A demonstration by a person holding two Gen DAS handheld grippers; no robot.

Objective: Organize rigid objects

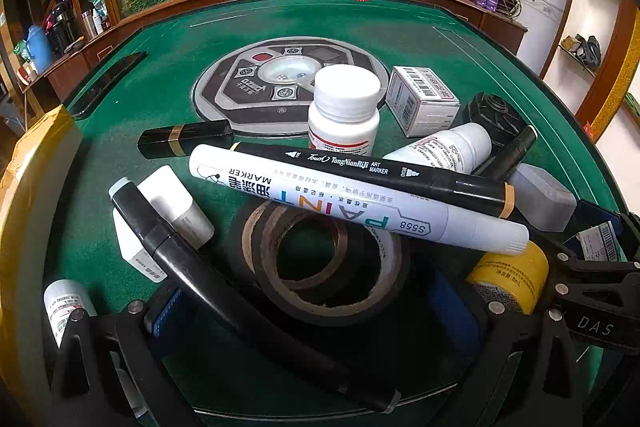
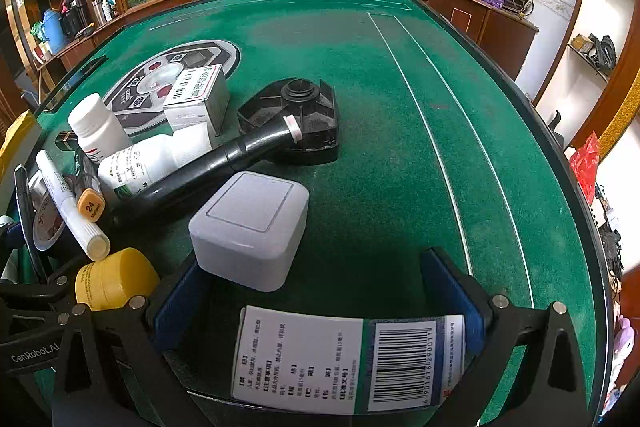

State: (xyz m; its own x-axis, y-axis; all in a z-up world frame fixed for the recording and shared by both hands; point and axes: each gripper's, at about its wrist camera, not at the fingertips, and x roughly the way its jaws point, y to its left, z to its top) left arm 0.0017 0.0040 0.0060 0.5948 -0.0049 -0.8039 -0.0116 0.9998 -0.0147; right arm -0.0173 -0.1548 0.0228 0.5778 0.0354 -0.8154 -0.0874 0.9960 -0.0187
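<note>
Clutter on the green felt table (image 2: 360,67) is concentrated in one pile, where I read the main risk. The white paint marker (image 1: 356,199) and the black art marker (image 1: 396,175) lie crossed on top of the stacked tape rolls (image 1: 320,263), so both are poorly supported. The left gripper (image 1: 316,315) is spread wide, its blue pads either side of the rolls, with a second black marker (image 1: 224,275) lying diagonally across the gap. Closing here would, in my judgement, trap that marker against the rolls or tip the two upper markers off the stack.

The right gripper (image 2: 316,307) is also spread and grips nothing. A barcoded medicine box (image 2: 348,363) sits low between its fingers; I cannot tell whether the pads touch it. The pale grey square box (image 2: 252,227) lies just ahead, near the left pad, and the yellow jar (image 2: 116,279) lies just outside that finger. An advance could shove either one.

Further back, one white pill bottle (image 1: 344,111) stands upright; another white bottle (image 2: 152,159) lies tipped beside the black segmented holder (image 2: 300,119) and may roll if nudged.
</note>
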